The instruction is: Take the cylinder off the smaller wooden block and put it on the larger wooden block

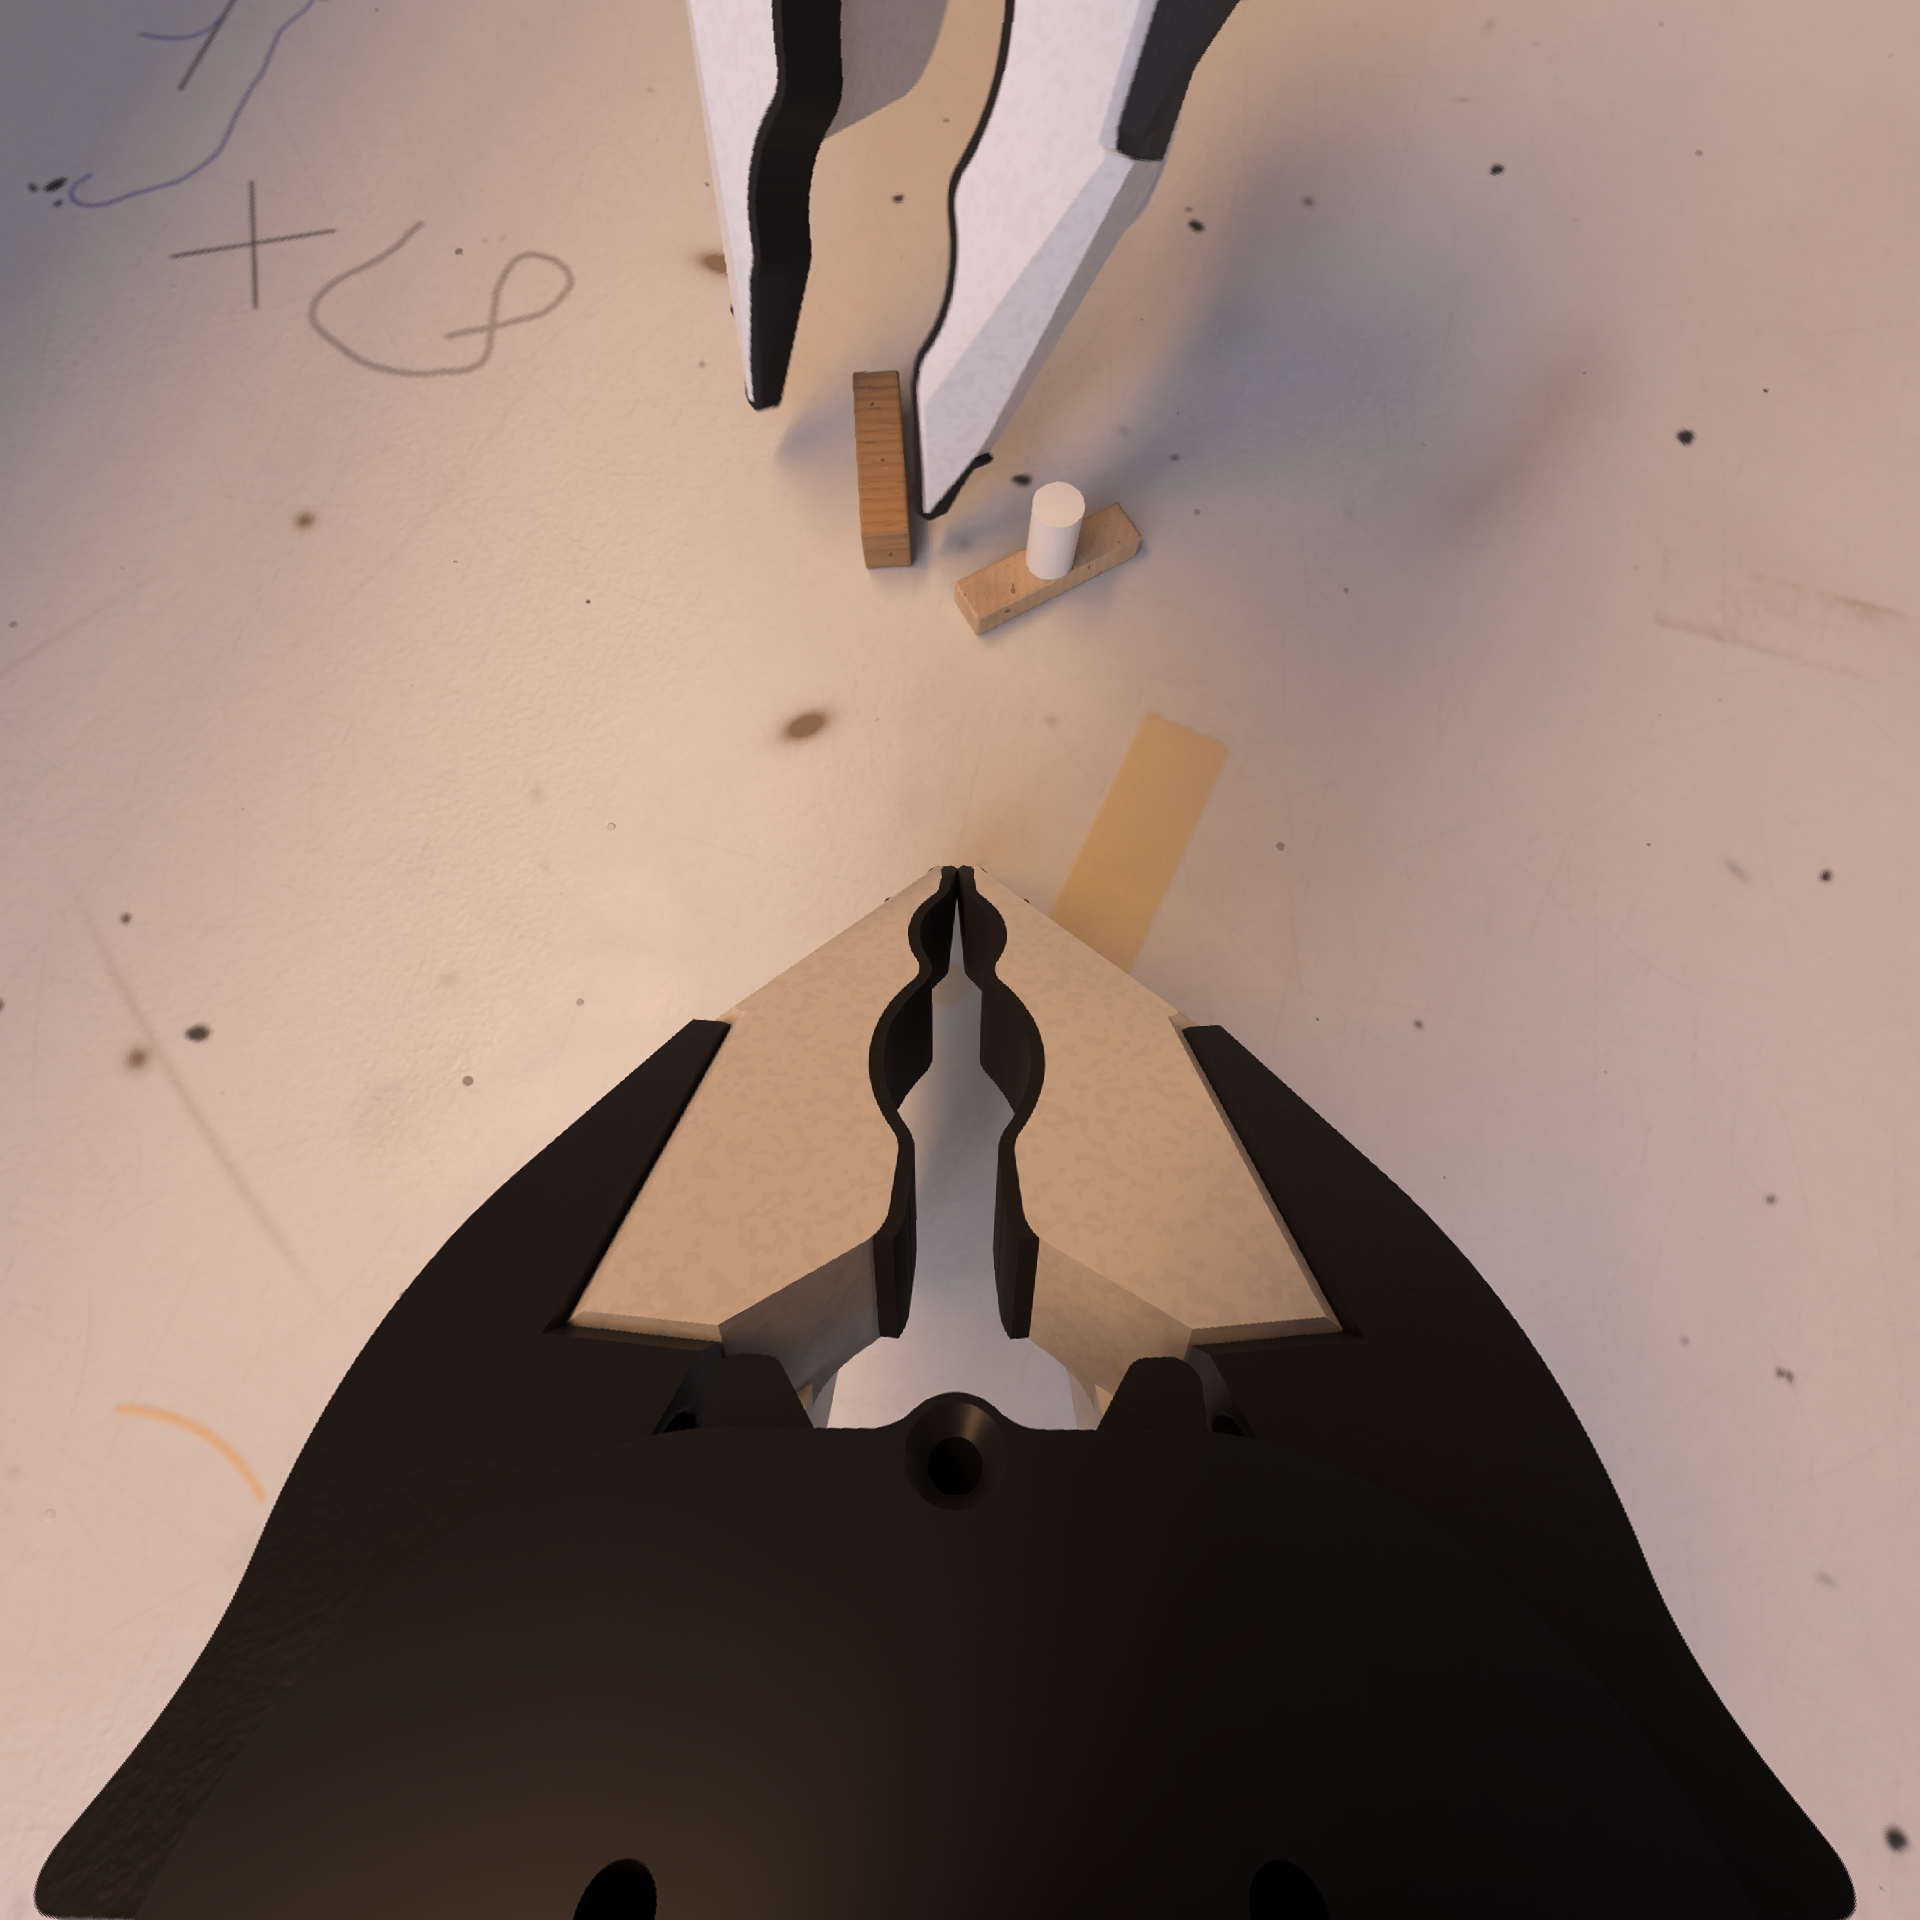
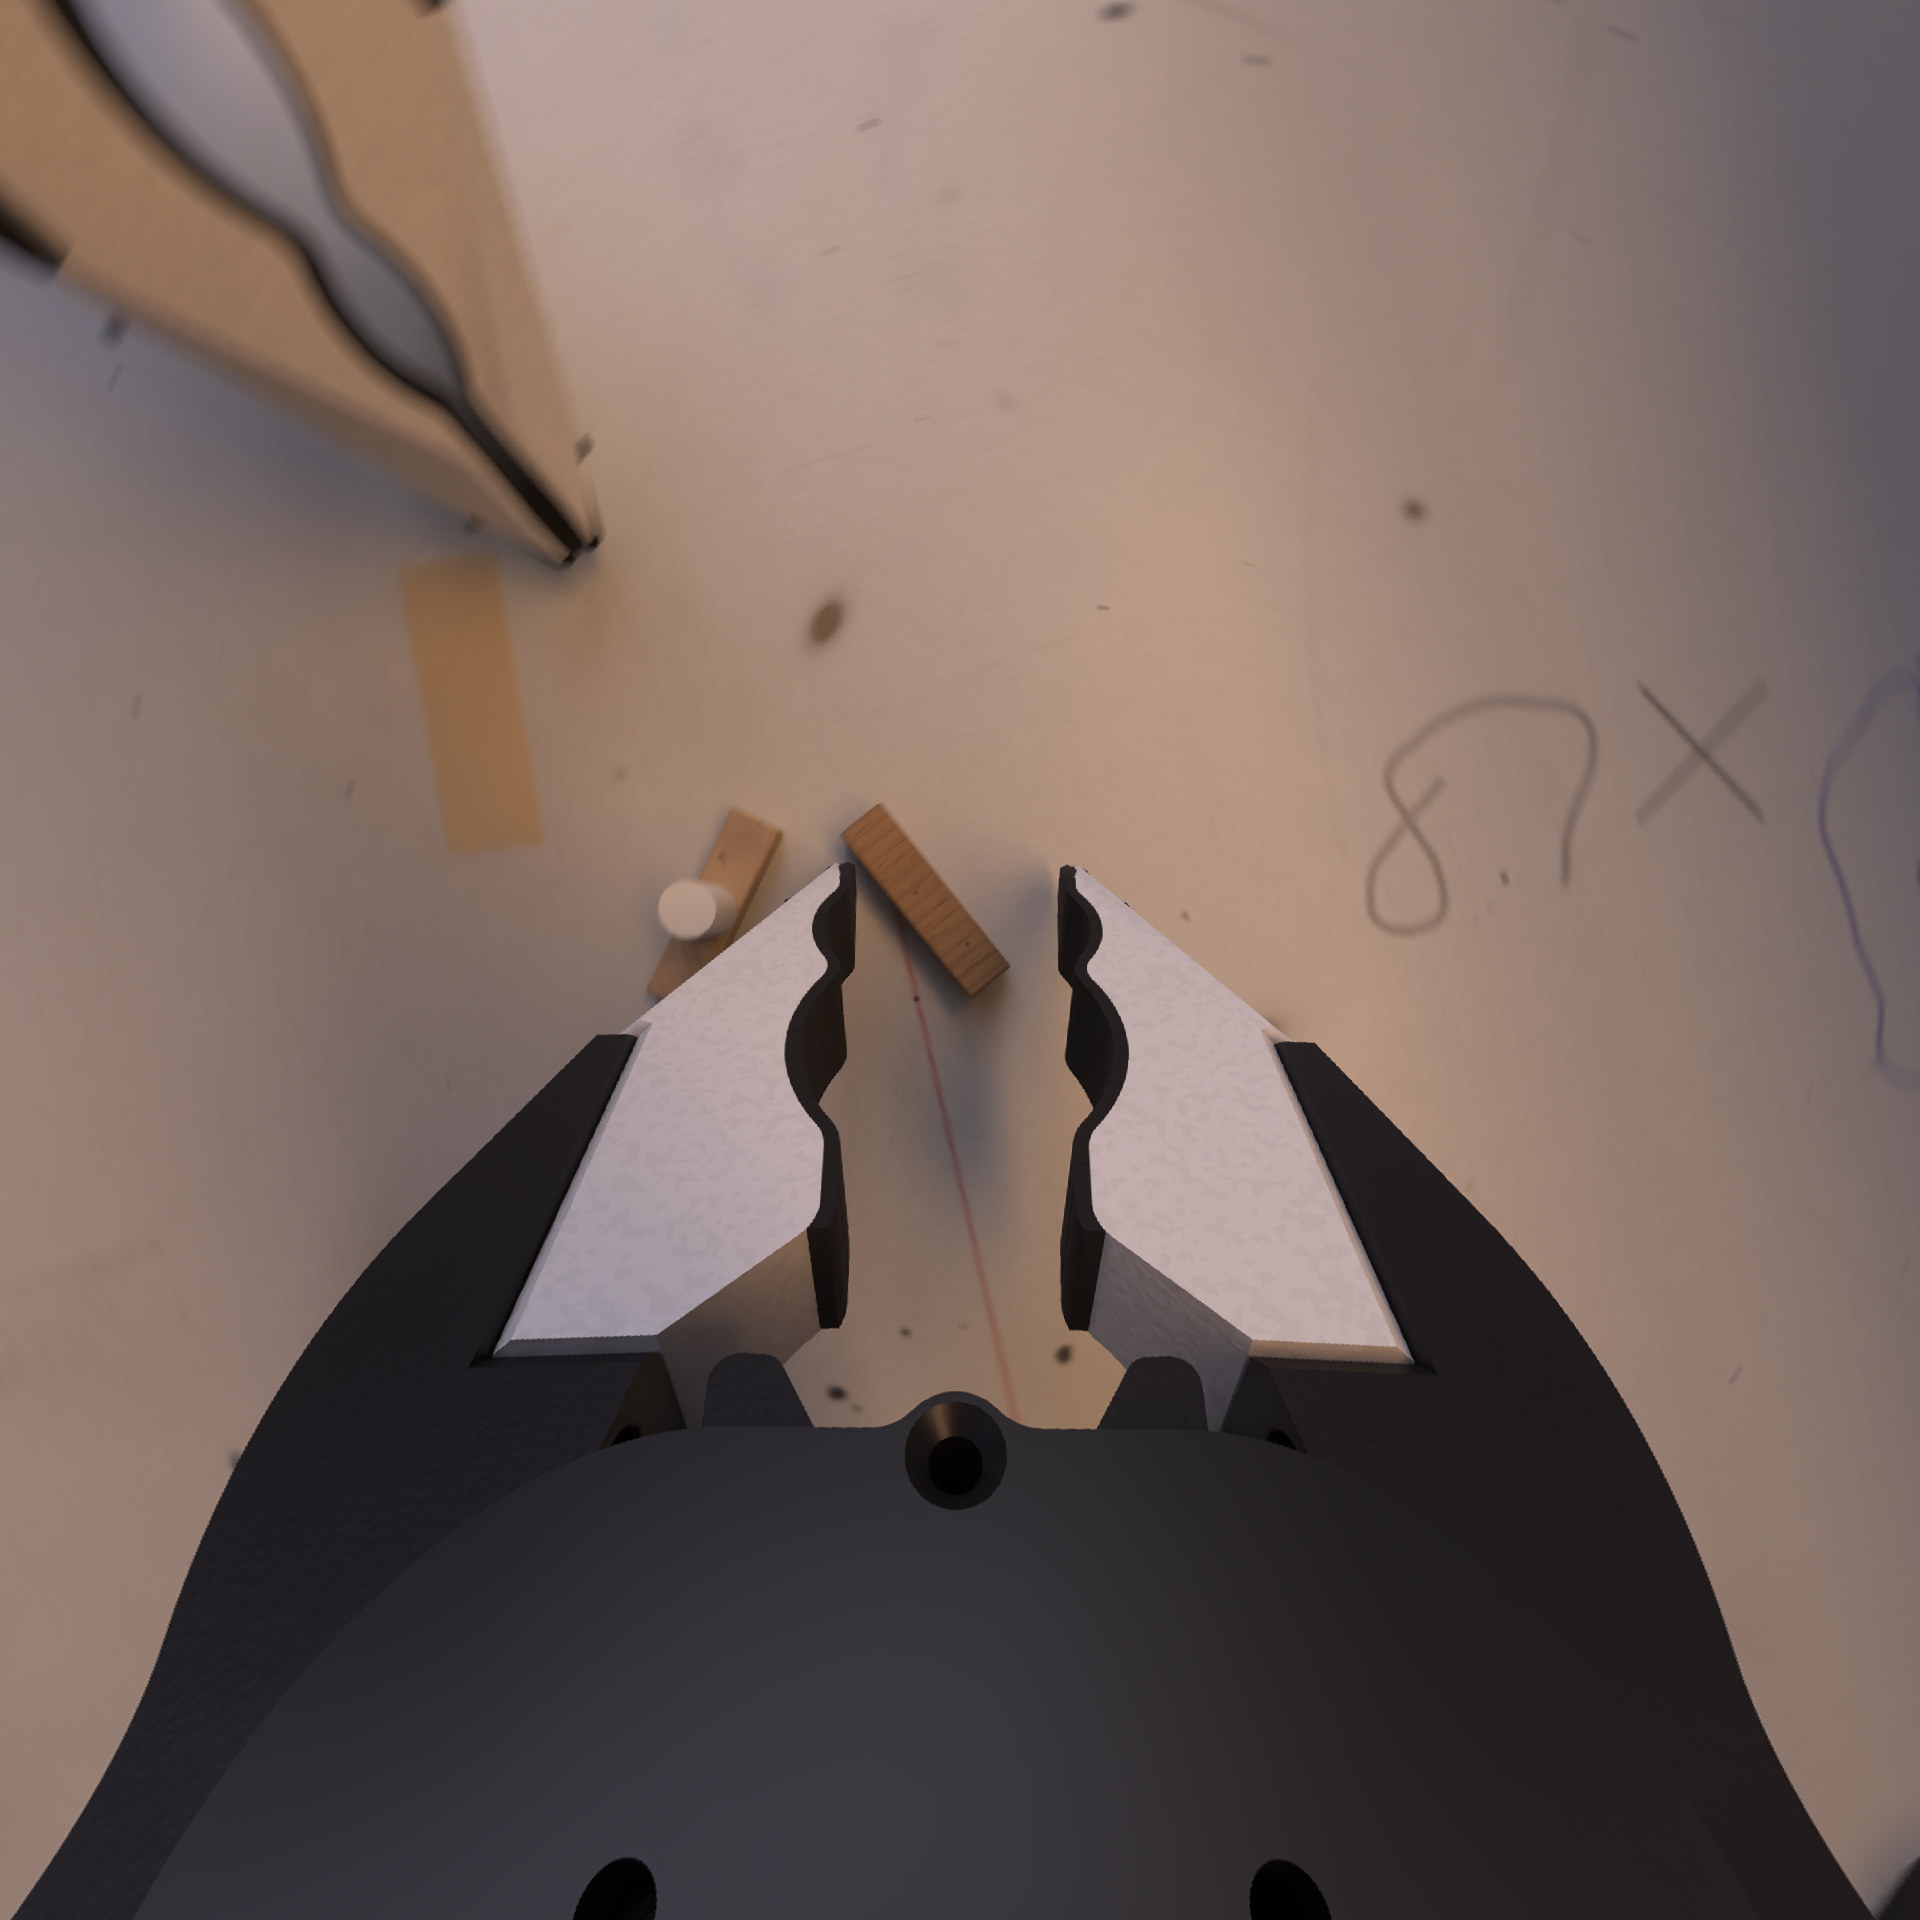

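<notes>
A white cylinder stands upright on a pale wooden block that lies flat on the table. A darker wooden block lies just left of it. My right gripper is open and empty, with its tips on either side of the darker block's far end. In the right wrist view the darker block lies between the right gripper's tips, and the cylinder and pale block sit just outside its left finger, which hides part of the pale block. My left gripper is shut and empty, well short of the blocks.
A beige tape strip lies on the table between my left gripper and the blocks. It also shows in the right wrist view, near the left gripper. Pen scribbles and dark specks mark the pale tabletop.
</notes>
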`<state>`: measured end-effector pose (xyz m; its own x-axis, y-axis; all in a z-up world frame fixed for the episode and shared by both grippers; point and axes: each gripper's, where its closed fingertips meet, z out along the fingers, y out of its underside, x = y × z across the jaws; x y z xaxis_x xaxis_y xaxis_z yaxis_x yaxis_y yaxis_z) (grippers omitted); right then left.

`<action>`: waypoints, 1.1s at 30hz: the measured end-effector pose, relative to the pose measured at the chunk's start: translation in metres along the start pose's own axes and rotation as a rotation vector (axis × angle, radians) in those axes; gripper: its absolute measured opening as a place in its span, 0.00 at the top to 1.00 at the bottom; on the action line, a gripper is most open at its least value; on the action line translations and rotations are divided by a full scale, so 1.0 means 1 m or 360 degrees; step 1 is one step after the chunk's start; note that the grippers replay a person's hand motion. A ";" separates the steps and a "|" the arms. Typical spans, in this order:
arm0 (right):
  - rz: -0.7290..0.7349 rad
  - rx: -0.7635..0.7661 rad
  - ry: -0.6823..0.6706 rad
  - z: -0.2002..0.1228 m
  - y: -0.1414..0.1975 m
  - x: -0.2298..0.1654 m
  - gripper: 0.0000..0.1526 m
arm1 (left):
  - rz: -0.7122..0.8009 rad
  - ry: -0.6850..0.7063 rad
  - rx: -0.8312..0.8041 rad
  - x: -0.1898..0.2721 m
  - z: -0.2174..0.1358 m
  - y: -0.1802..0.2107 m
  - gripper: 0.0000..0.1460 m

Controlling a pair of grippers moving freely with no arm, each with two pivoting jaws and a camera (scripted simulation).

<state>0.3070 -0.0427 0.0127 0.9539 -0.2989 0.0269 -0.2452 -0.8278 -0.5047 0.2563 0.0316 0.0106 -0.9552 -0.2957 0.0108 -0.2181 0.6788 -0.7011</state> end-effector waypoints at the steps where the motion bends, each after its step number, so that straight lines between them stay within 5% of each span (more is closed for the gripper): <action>1: -0.0127 -0.0021 -0.0064 0.000 0.001 -0.003 0.76 | -0.0001 0.0002 0.0001 0.000 0.000 0.000 1.00; 5: -0.0483 -0.0073 -0.0258 0.000 0.002 -0.012 0.77 | 0.0001 0.0006 0.0005 0.000 0.000 0.000 1.00; 9: -0.0478 -0.0122 -0.0179 -0.002 0.002 -0.005 0.72 | -0.0006 0.0016 0.0014 0.000 0.000 0.000 1.00; 12: -0.0346 -0.0048 -0.0011 -0.012 0.004 -0.003 0.76 | -0.0007 0.0023 0.0023 0.000 0.000 0.000 1.00; 18: 0.0382 0.0315 -0.0026 -0.028 -0.007 -0.040 0.88 | -0.0012 0.0038 0.0030 0.000 0.000 0.000 1.00; 22: 0.0626 0.0340 0.0109 -0.021 -0.006 -0.048 0.90 | -0.0011 0.0034 0.0031 0.000 0.000 0.000 1.00; 28: 0.0706 0.0143 0.0285 -0.007 0.007 -0.049 0.89 | -0.0004 0.0026 0.0030 0.000 0.000 0.000 1.00; 33: 0.0526 0.0068 0.0292 -0.004 0.006 -0.047 0.94 | 0.0004 0.0023 0.0027 0.000 0.000 0.000 1.00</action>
<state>0.2603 -0.0362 0.0121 0.7766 -0.6300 0.0089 -0.5235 -0.6531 -0.5472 0.2567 0.0314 0.0103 -0.9586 -0.2842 0.0193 -0.2124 0.6678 -0.7134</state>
